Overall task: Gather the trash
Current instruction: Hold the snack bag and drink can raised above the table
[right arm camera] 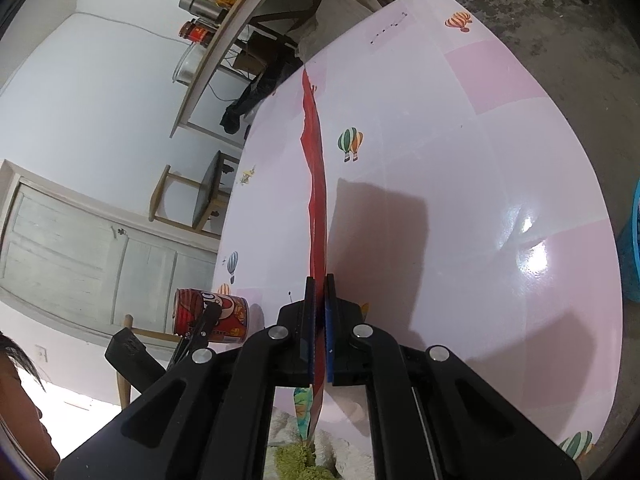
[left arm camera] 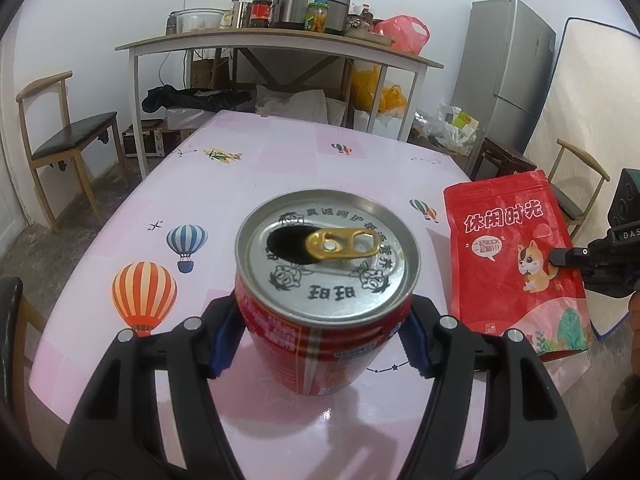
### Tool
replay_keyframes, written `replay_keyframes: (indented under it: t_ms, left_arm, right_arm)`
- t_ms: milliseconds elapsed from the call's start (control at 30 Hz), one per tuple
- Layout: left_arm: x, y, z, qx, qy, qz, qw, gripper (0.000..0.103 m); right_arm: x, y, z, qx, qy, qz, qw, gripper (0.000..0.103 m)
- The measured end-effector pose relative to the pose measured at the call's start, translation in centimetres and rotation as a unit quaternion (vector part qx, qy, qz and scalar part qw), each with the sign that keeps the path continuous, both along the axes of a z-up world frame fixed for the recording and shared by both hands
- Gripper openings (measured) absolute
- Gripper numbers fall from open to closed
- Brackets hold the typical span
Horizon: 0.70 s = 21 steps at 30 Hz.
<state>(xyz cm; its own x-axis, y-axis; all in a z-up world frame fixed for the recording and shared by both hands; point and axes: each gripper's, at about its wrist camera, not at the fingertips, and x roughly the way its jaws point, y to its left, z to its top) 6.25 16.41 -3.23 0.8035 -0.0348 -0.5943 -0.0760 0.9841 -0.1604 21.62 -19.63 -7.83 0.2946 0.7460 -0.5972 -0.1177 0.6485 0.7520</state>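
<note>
Left wrist view: your left gripper [left arm camera: 320,334] has its fingers [left arm camera: 222,340] pinching the red can [left arm camera: 324,312] on both sides. The can stands upright on the pink balloon-print counter [left arm camera: 240,168], tab already popped open. Just right of the can, the red snack pouch [left arm camera: 516,260] stands up off the counter, with your right gripper [left arm camera: 560,257] biting its right edge.

Right wrist view: the camera is rolled sideways here. Your right gripper's fingers [right arm camera: 308,332] are pressed together on the pouch, seen edge-on as a thin red strip. The can shows left of the pouch, with the left gripper on it.
</note>
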Motion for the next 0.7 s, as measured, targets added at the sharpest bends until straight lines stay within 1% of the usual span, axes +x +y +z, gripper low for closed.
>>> replay_keyframes:
  t_ms: [700]
  left_arm:
    - [-0.6, -0.1, 0.9, 0.003, -0.011, 0.0, 0.9999, 0.063]
  right_arm:
    - [-0.6, -2.2, 0.9, 0.025, -0.014, -0.015, 0.999, 0.004]
